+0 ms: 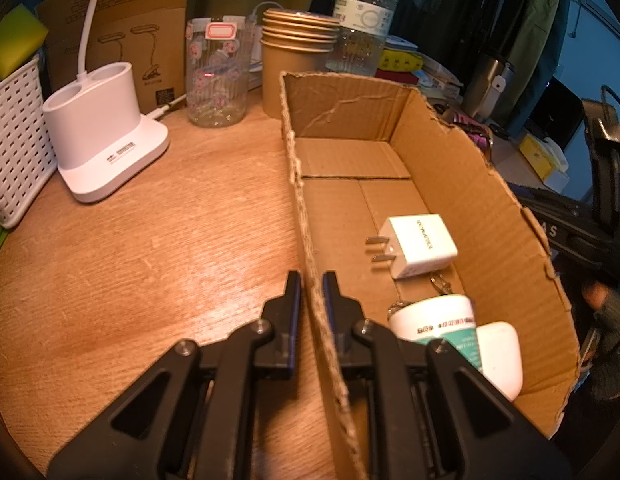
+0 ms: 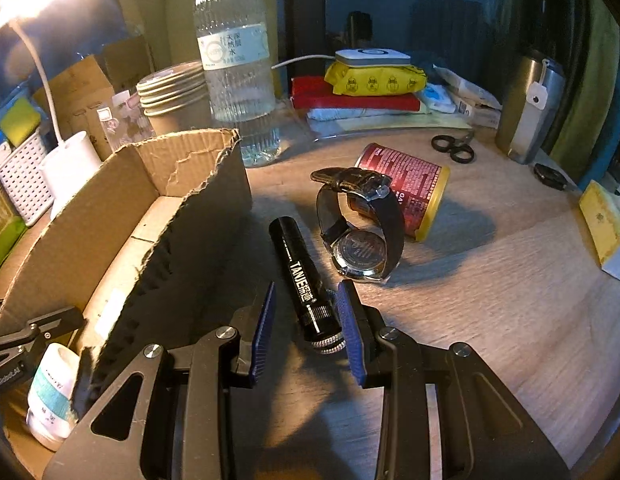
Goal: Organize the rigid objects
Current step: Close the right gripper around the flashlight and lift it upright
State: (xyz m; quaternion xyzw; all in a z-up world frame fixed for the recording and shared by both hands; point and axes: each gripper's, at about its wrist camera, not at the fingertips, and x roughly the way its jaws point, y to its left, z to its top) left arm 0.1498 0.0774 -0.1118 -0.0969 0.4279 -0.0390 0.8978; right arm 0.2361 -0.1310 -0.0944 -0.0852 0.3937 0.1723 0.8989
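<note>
While your left gripper (image 1: 311, 280) pinches the box (image 1: 481, 184) wall, your right gripper (image 2: 308, 300) straddles the torch (image 2: 302, 276) on the bench (image 2: 489, 280), pads not visibly pressing. Close off-centre and the round barrel may roll toward the watch (image 2: 361, 224), or catch the box's torn edge when lifted

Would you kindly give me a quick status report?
Left gripper shut on box wall. Right gripper open around flashlight. Watch close beside it.
</note>
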